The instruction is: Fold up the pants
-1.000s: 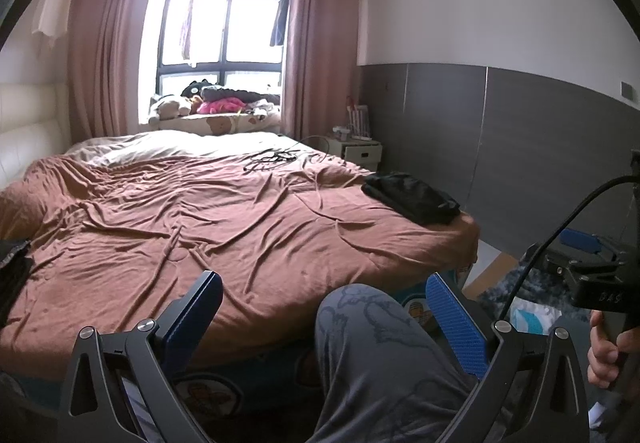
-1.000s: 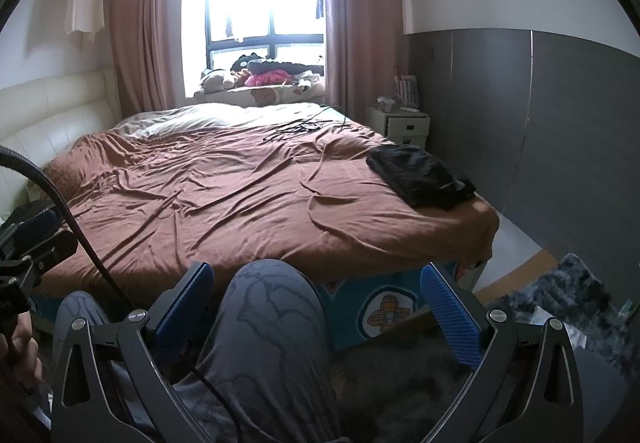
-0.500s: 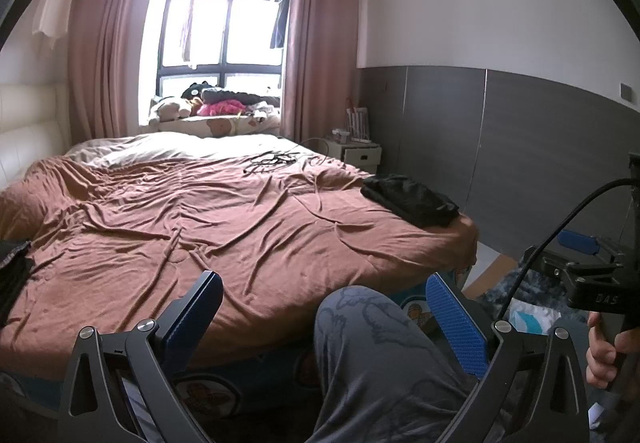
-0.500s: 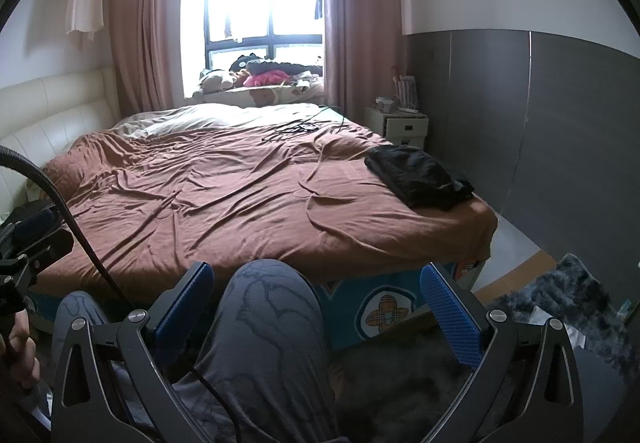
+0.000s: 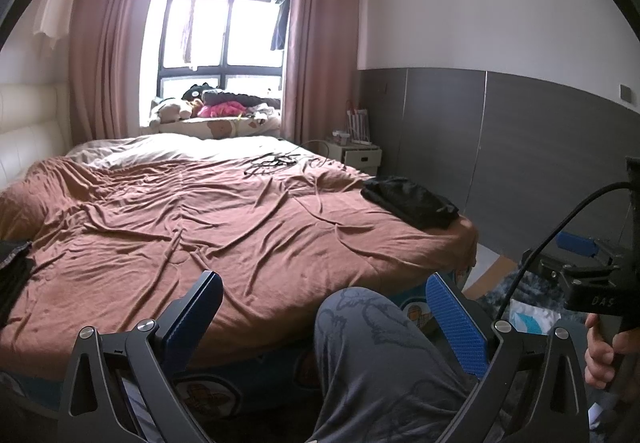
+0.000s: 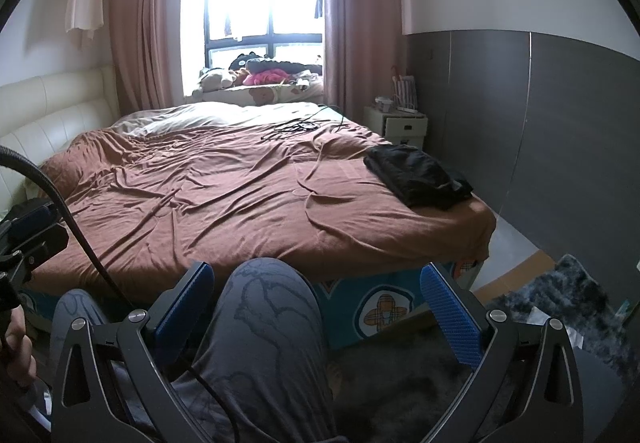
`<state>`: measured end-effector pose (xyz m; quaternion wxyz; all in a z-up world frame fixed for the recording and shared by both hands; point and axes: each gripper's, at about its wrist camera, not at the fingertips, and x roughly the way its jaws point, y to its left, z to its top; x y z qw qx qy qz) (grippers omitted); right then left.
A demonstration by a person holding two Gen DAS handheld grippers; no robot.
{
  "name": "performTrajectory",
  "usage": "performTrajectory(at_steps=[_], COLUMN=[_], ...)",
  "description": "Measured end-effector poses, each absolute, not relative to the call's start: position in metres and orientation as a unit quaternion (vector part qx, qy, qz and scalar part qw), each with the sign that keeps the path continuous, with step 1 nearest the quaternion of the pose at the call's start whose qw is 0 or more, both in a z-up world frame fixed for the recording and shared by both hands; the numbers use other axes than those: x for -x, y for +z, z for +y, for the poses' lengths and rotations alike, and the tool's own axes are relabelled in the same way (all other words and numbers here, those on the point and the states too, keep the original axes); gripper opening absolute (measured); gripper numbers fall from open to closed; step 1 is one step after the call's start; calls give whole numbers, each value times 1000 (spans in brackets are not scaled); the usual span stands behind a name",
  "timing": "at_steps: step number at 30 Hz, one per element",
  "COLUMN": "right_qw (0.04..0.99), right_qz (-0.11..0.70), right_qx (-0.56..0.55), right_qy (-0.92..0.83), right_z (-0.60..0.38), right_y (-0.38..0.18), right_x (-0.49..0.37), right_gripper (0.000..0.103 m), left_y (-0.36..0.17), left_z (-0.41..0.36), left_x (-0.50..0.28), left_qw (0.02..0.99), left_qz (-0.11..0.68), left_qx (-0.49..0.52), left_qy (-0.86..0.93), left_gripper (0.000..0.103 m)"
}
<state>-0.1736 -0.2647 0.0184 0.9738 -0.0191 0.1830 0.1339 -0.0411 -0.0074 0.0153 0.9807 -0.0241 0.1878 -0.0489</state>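
Hidden or unclear: a dark item [image 5: 14, 275] at the left edge of the left wrist view is cut off by the frame, and what it is cannot be told. The person shows only as grey patterned trouser legs [image 6: 260, 339] and parts of hands.
Pants: a dark folded garment, the pants [image 5: 410, 201] [image 6: 418, 175], lies on the bed near its far right corner, close to the edge and well apart from both grippers.
Left gripper: left gripper [image 5: 320, 317], blue-padded fingers [image 5: 456, 323] spread wide, nothing between them but a knee behind; they touch nothing.
Right gripper: right gripper [image 6: 316, 311], fingers [image 6: 450, 311] likewise wide apart and empty, held over the person's leg, short of the bed.
Hands: a hand [image 5: 602, 355] grips a black handle at the right edge of the left wrist view; a black cable [image 6: 68, 219] arcs through the left of the right wrist view.
Bed: bed [image 6: 224, 203] covered by a wrinkled brown sheet, a tangle of black cords [image 5: 272, 161] near its far side, a cream padded headboard [image 6: 52, 115] on the left.
Room: bright window [image 5: 224, 39] with pink curtains, soft toys [image 6: 218, 79] on the sill, a white nightstand [image 6: 404, 125], grey wall panels, a dark shaggy rug [image 6: 568, 299] on the floor.
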Motion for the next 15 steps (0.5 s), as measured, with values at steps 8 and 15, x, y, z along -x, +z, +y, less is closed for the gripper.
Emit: performTrajectory(at_steps=[8,15], right_qw=[973,973], right_qz=[184,185], right_qx=[20,21], right_qy=[134,133], right_z=[-266,-267], right_y=[18,18], right_x=[173,172], right_gripper=[103,103], left_y=[16,20], left_z=[-8,-12], left_x=[42,43], left_qw=[981,982], left_qz=[186,181], left_qx=[25,22], left_qy=[-48,-52], left_gripper=[103,103])
